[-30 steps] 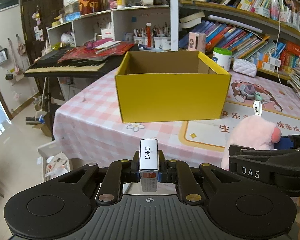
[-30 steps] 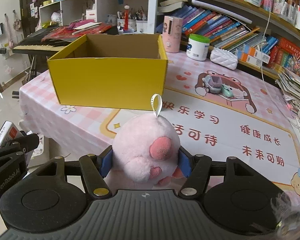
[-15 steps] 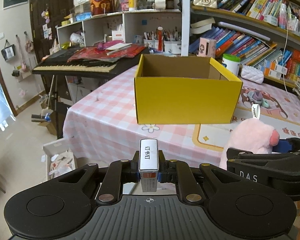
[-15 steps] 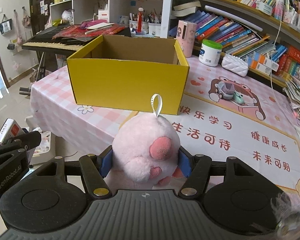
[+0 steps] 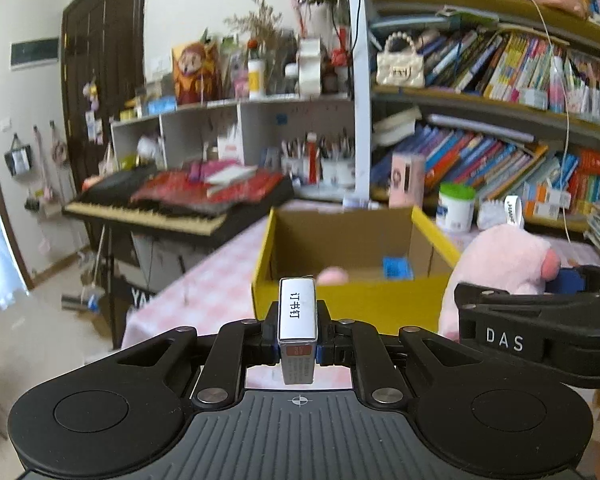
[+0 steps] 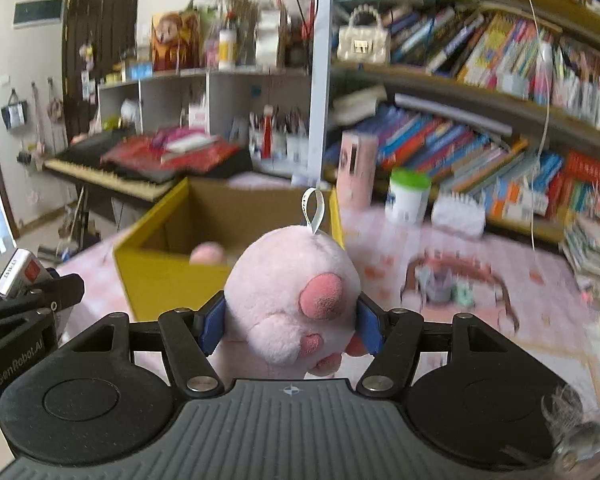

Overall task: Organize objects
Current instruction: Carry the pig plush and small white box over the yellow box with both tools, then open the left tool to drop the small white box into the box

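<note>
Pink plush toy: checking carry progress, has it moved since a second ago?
Yes. The pink plush toy rose and neared the yellow box, whose inside now shows.

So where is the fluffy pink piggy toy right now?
The pink plush pig is squeezed between the jaws of the right gripper, in the middle of the right wrist view, just in front of the yellow box on the pink checked table.

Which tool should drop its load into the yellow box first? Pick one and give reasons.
Probably left. The left tool, shut on the small staple box, sits centred before the yellow box opening. The right tool, gripping the pink plush, faces the box's right corner.
</note>
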A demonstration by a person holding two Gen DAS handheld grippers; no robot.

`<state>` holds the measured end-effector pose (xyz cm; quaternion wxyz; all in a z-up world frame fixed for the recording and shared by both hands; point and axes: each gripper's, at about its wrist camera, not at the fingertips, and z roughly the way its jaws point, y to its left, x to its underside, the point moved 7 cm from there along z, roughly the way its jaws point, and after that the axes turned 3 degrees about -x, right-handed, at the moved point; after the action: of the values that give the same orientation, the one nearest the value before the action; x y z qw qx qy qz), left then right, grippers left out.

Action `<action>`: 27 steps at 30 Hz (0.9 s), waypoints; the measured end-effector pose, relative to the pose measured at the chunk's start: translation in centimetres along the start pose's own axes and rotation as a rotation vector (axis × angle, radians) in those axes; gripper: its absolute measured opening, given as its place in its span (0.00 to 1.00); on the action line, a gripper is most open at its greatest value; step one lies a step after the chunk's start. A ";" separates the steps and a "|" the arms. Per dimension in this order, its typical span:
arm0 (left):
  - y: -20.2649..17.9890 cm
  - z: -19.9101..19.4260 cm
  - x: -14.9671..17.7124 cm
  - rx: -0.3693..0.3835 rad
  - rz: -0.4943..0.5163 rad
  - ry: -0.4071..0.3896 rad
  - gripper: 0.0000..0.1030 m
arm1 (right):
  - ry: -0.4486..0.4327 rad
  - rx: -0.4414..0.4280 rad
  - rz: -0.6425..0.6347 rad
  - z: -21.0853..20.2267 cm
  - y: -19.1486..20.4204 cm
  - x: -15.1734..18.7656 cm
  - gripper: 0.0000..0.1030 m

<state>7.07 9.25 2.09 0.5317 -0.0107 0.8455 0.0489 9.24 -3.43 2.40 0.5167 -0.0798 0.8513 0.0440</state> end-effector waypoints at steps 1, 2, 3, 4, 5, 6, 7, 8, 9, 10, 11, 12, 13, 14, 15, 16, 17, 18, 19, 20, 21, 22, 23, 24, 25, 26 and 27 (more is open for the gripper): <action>-0.1 0.5 -0.6 -0.004 -0.001 -0.010 0.13 | -0.013 -0.002 -0.005 0.3 -0.2 -0.7 0.61; -0.2 0.9 -1.1 -0.009 -0.002 -0.016 0.13 | -0.025 -0.006 -0.009 0.7 -0.4 -1.4 0.61; -0.3 1.4 -1.5 -0.013 -0.004 -0.022 0.13 | -0.035 -0.011 -0.012 1.2 -0.6 -2.1 0.61; -0.4 1.9 -2.0 -0.018 -0.005 -0.026 0.13 | -0.043 -0.014 -0.015 1.6 -0.8 -2.6 0.61; -0.5 2.5 -2.4 -0.022 -0.006 -0.029 0.13 | -0.049 -0.017 -0.018 2.2 -1.0 -3.2 0.61; -0.7 3.0 -2.7 -0.027 -0.007 -0.031 0.13 | -0.055 -0.022 -0.022 2.8 -1.3 -3.7 0.61; -0.9 3.6 -3.0 -0.031 -0.006 -0.031 0.13 | -0.059 -0.025 -0.025 3.2 -1.5 -4.1 0.61; -1.0 4.1 -3.1 -0.036 -0.006 -0.031 0.13 | -0.061 -0.027 -0.029 3.9 -1.7 -4.5 0.61; -1.1 4.6 -3.3 -0.040 -0.008 -0.029 0.13 | -0.061 -0.031 -0.032 4.5 -2.0 -4.9 0.61; -1.3 5.3 -3.5 -0.045 -0.009 -0.027 0.13 | -0.061 -0.033 -0.035 5.1 -2.2 -5.3 0.61; -1.5 5.9 -3.7 -0.049 -0.009 -0.025 0.13 | -0.061 -0.037 -0.040 5.9 -2.4 -5.7 0.61; -1.6 6.3 -3.7 -0.052 -0.009 -0.022 0.13 | -0.061 -0.040 -0.044 6.4 -2.6 -6.0 0.61; -1.8 6.9 -3.8 -0.056 -0.009 -0.018 0.13 | -0.061 -0.043 -0.047 6.9 -2.8 -6.2 0.61; -1.9 7.4 -3.9 -0.059 -0.007 -0.013 0.13 | -0.061 -0.047 -0.050 7.5 -3.0 -6.5 0.61; -2.1 7.8 -4.0 -0.061 -0.005 -0.009 0.13 | -0.060 -0.050 -0.053 8.1 -3.2 -6.7 0.61; -2.3 8.2 -4.0 -0.063 0.000 -0.005 0.13 | -0.058 -0.052 -0.055 8.6 -3.4 -6.9 0.61; -2.5 8.6 -4.0 -0.065 0.005 0.000 0.13 | -0.056 -0.054 -0.057 9.1 -3.5 -7.0 0.61; -2.7 9.1 -4.0 -0.065 0.010 0.005 0.13 | -0.052 -0.056 -0.057 9.6 -3.7 -7.1 0.61; -2.9 9.4 -4.0 -0.066 0.015 0.010 0.13 | -0.049 -0.057 -0.057 10.0 -3.8 -7.2 0.61; -3.1 9.8 -3.9 -0.068 0.021 0.016 0.13 | -0.046 -0.059 -0.059 10.5 -4.0 -7.3 0.61; -3.2 10.2 -3.9 -0.069 0.027 0.024 0.13 | -0.042 -0.061 -0.060 11.0 -4.2 -7.4 0.61; -3.4 10.7 -3.8 -0.069 0.032 0.033 0.13 | -0.038 -0.063 -0.061 11.4 -4.3 -7.4 0.61; -3.6 11.0 -3.7 -0.071 0.036 0.040 0.13 | -0.036 -0.064 -0.063 11.7 -4.4 -7.5 0.61; -3.7 11.3 -3.6 -0.072 0.039 0.048 0.13 | -0.033 -0.066 -0.064 12.1 -4.5 -7.5 0.61; -3.9 11.7 -3.4 -0.072 0.044 0.056 0.13 | -0.030 -0.067 -0.067 12.4 -4.6 -7.5 0.61; -4.1 12.0 -3.4 -0.073 0.049 0.063 0.13 | -0.027 -0.068 -0.068 12.7 -4.7 -7.6 0.61; -4.2 12.2 -3.3 -0.073 0.054 0.069 0.13 | -0.023 -0.070 -0.069 12.9 -4.8 -7.5 0.61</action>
<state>19.78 6.06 -0.51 0.5002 -0.0092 0.8608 0.0936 24.81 -5.43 3.12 0.5246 -0.1268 0.8399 0.0567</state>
